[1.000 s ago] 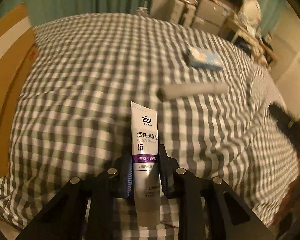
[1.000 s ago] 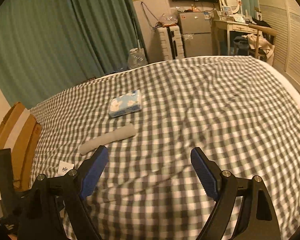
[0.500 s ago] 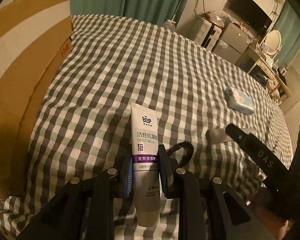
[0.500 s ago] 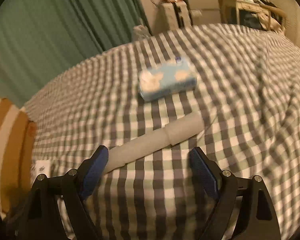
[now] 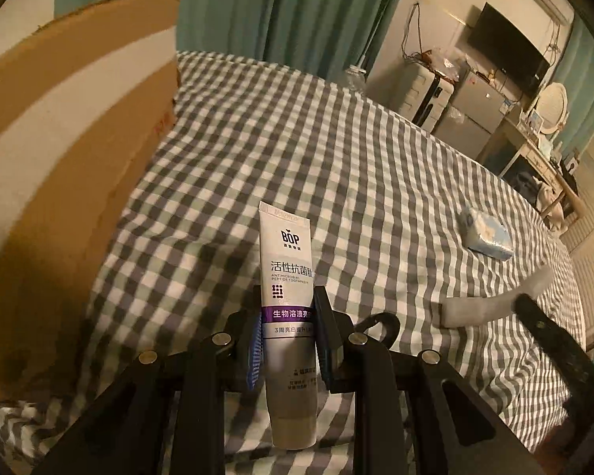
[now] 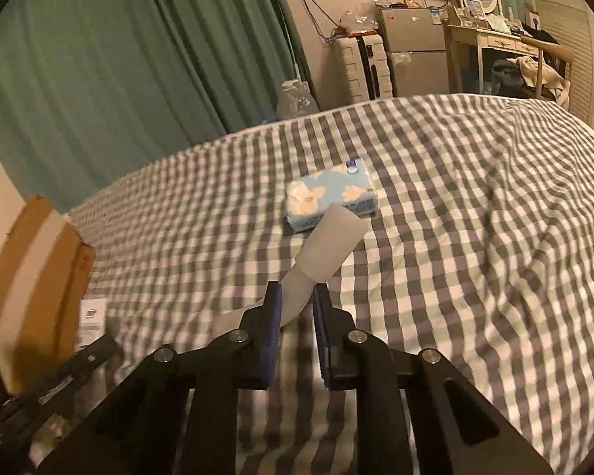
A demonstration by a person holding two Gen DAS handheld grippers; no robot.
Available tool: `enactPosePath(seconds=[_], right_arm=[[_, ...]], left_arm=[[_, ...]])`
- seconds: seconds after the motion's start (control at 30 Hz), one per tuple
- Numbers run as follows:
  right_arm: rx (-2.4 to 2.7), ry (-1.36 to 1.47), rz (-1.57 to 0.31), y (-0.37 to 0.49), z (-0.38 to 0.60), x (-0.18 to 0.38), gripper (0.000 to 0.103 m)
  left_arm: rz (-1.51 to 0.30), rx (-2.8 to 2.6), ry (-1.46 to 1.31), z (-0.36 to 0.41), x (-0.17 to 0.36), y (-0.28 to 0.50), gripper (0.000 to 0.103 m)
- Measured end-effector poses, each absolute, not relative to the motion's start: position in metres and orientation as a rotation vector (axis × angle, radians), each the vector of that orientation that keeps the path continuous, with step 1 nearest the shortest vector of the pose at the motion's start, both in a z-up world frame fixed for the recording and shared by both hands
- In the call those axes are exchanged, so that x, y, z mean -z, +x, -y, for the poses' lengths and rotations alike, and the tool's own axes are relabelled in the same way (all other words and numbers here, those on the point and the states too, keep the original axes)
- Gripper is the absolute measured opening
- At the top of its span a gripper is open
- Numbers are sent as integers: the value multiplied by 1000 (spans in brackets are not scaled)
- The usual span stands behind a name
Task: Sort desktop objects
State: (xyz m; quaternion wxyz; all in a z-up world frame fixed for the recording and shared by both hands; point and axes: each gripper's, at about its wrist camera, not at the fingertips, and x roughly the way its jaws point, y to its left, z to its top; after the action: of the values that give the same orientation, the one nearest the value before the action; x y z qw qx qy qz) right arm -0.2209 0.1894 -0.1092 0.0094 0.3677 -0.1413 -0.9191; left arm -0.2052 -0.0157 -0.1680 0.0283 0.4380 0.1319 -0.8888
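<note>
While left hand-held gripper (image 5: 287,340) clamps BOP toothpaste tube (image 5: 287,277), right hand-held gripper (image 6: 297,316) closing on grey tube (image 6: 320,251).

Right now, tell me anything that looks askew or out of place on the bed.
The pale tube sits askew in the right gripper: its closing fingers pinch only the narrow end, so the wide end juts diagonally over the tissue pack. The toothpaste stands straight in the left gripper.
</note>
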Motion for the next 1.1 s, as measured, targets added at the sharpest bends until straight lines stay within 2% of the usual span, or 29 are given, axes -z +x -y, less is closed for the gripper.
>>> enactPosePath(seconds=[0.1, 0.13, 0.2, 0.3, 0.37, 0.5, 0.6, 0.67, 0.7, 0.73, 0.77, 0.83, 0.9, 0.97, 1.0, 1.1], right_arm=[[2887, 1101, 408, -204, -185, 90, 9], [2891, 1087, 407, -199, -184, 86, 4], [2904, 1040, 409, -184, -180, 72, 3], [2907, 989, 391, -171, -172, 53, 3], [2906, 988, 368, -164, -166, 47, 3], [2855, 1064, 542, -165, -172, 55, 6], [2858, 1133, 534, -167, -175, 66, 29], [2874, 1116, 456, -169, -175, 69, 53], [2846, 1125, 398, -176, -176, 72, 60], [2817, 1142, 346, -182, -175, 76, 74], [2806, 1148, 270, -188, -176, 79, 77], [2824, 1140, 47, -202, -175, 87, 78], [2802, 1142, -54, -213, -173, 96, 78], [2741, 1146, -92, -227, -173, 107, 78], [2699, 1156, -108, -236, -172, 114, 78], [2617, 1173, -159, -252, -168, 134, 78]], left_arm=[[-415, 2772, 1285, 23, 154, -195, 23], [-411, 2788, 1269, 23, 150, -191, 23], [-399, 2824, 1258, 25, 135, -184, 23], [-510, 2877, 1280, 33, 111, -173, 23], [-493, 2914, 1234, 41, 90, -164, 23], [-570, 2937, 1210, 60, 77, -160, 23], [-569, 2918, 1252, 65, 86, -162, 23], [-557, 2918, 1271, 63, 94, -161, 23], [-530, 2906, 1327, 58, 104, -167, 23], [-504, 2889, 1371, 58, 110, -166, 23], [-478, 2870, 1413, 53, 116, -170, 23], [-449, 2842, 1498, 44, 129, -182, 24], [-443, 2815, 1537, 39, 140, -190, 31], [-433, 2759, 1564, 37, 152, -200, 58], [-441, 2725, 1567, 38, 160, -207, 61], [-467, 2649, 1605, 40, 183, -217, 62]])
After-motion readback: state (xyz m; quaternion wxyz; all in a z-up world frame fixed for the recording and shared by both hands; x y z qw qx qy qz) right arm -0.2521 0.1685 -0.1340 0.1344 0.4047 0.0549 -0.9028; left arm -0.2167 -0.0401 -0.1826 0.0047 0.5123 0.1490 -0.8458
